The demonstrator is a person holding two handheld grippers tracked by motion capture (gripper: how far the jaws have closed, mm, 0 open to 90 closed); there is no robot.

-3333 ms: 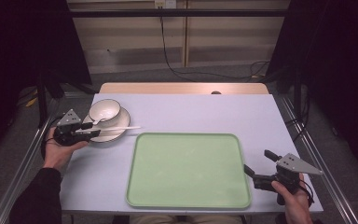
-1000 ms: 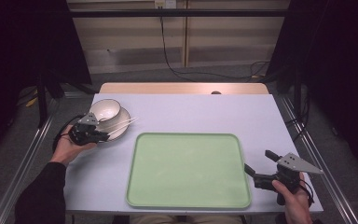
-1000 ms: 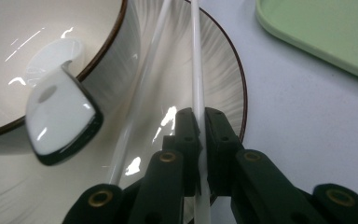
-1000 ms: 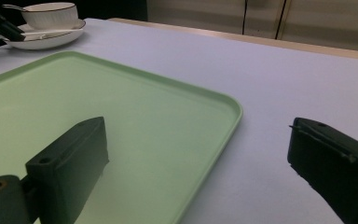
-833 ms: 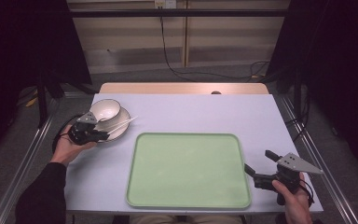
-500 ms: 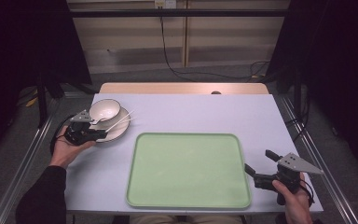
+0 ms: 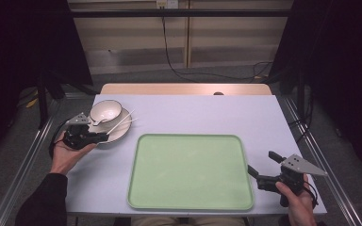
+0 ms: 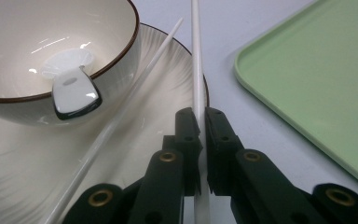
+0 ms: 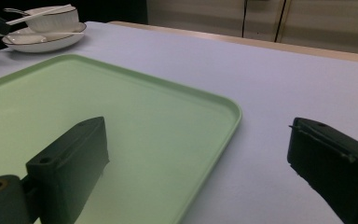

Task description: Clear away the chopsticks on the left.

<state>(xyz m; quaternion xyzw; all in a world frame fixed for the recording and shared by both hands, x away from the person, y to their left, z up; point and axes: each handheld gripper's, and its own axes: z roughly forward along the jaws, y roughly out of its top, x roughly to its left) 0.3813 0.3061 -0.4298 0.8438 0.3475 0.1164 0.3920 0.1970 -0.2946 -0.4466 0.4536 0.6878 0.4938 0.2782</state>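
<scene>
- The left gripper (image 8: 200, 121) at the lower middle of the left gripper view is clamped on one long white chopstick (image 8: 197, 65), probably to lift it off the cream brown-rimmed plate (image 8: 23, 163).
- That view also shows a white ceramic spoon (image 8: 74, 91) inside the cream bowl (image 8: 51, 51); the high view is too far off.
- The right gripper (image 7: 259, 173) waits with jaws wide apart at the lower right of the high view, beside the pale green plastic tray (image 7: 191, 172).

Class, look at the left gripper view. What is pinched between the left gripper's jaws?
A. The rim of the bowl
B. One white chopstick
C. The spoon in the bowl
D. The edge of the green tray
B: the left gripper has its jaws closed on one white chopstick, while the second chopstick lies loose across the plate.
</scene>
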